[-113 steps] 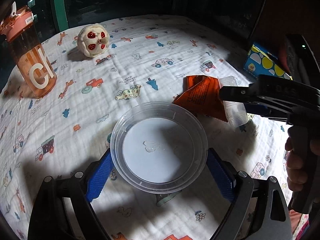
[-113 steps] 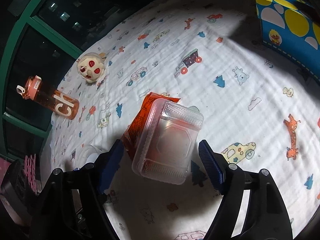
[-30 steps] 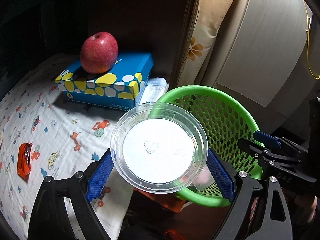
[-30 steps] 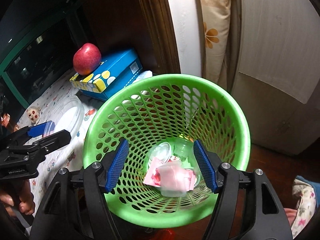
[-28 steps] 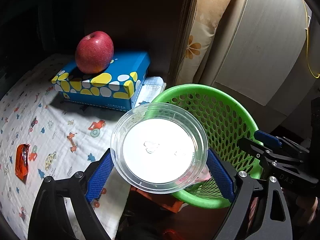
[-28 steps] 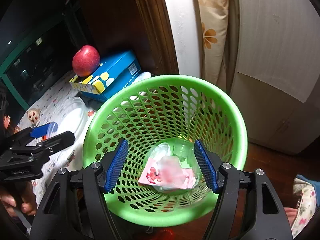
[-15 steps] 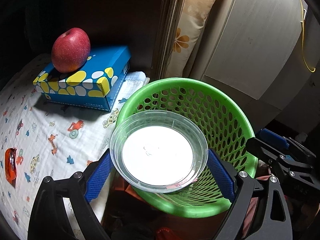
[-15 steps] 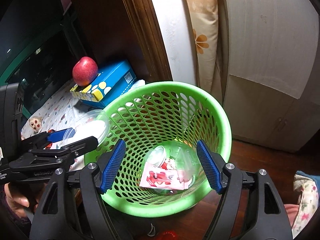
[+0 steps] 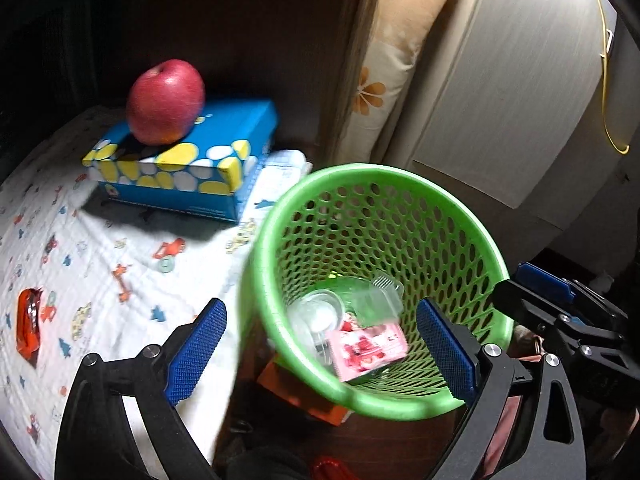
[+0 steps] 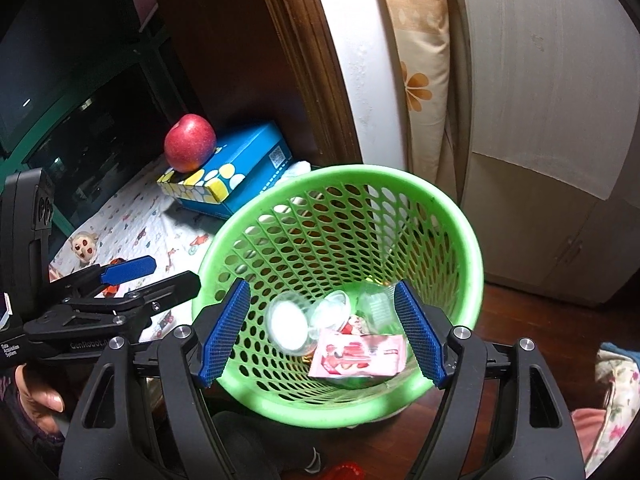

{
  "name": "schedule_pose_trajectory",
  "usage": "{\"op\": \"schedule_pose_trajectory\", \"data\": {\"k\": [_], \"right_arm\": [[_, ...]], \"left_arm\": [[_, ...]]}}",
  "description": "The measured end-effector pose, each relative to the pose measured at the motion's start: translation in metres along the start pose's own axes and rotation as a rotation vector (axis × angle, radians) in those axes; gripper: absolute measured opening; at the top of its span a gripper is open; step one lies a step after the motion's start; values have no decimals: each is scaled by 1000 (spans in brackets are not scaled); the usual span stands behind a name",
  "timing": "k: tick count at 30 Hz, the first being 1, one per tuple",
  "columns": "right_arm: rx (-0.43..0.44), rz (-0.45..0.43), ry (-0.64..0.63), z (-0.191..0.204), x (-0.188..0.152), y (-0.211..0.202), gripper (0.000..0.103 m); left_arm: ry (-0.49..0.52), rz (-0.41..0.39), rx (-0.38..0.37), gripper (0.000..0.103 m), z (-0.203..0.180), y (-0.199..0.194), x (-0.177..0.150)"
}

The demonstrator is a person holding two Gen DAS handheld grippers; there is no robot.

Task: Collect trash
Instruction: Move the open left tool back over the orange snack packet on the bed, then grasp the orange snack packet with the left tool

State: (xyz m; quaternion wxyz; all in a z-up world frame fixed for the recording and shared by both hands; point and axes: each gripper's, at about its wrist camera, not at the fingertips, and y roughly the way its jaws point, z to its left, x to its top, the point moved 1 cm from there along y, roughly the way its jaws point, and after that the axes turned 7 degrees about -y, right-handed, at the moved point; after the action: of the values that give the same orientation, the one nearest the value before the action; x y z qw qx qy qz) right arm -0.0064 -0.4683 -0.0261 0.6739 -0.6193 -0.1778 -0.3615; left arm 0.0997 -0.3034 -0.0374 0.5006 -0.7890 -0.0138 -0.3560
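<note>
Over the green mesh wastebasket [image 9: 376, 400] we hold both tools: the left hand-held gripper [image 9: 320, 344] is spread wide with nothing between its blue pads, and the right hand-held gripper [image 10: 320, 334] is likewise released and empty. Down at the bottom of the basket lie a round clear plastic lid [image 10: 287, 326], blurred in the right view, a clear plastic box [image 9: 378, 300], a small clear cup [image 9: 318, 314] and a pink snack wrapper [image 10: 358, 354]. To the left of the basket, on the printed cloth of the tabletop [image 9: 100, 272], an orange-red wrapper [image 9: 29, 328] lies well apart from it, so we judge the collecting unfinished. Behind the basket on that side, a red apple [image 9: 166, 102] rests on a blue tissue box [image 9: 188, 160]; neither looks like trash to us. The risk from here, we think, is clipping the basket's rim as we swing away, which could tip it and spill the trash, or snagging the loose cloth along with that flat, thin wrapper.
</note>
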Motion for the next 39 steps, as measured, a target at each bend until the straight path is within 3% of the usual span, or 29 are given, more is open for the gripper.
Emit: {"op": "schedule_pose_trajectory", "data": {"k": [9,21,29,39], "right_arm": [[54,15,-43,34,5,14,74],[157,77,-168,115,10,51,74],[223,111,-242,171,11,72,75],[275,168,-297,220,7,102,75]], "left_arm": [[-91,-48,165,91,80,-22,-5],[-258,-59,367,90,218,-42,-12],[-318,-27,396,90,288,-36,-12],[-391,46,327,90,346,-6,-14]]}}
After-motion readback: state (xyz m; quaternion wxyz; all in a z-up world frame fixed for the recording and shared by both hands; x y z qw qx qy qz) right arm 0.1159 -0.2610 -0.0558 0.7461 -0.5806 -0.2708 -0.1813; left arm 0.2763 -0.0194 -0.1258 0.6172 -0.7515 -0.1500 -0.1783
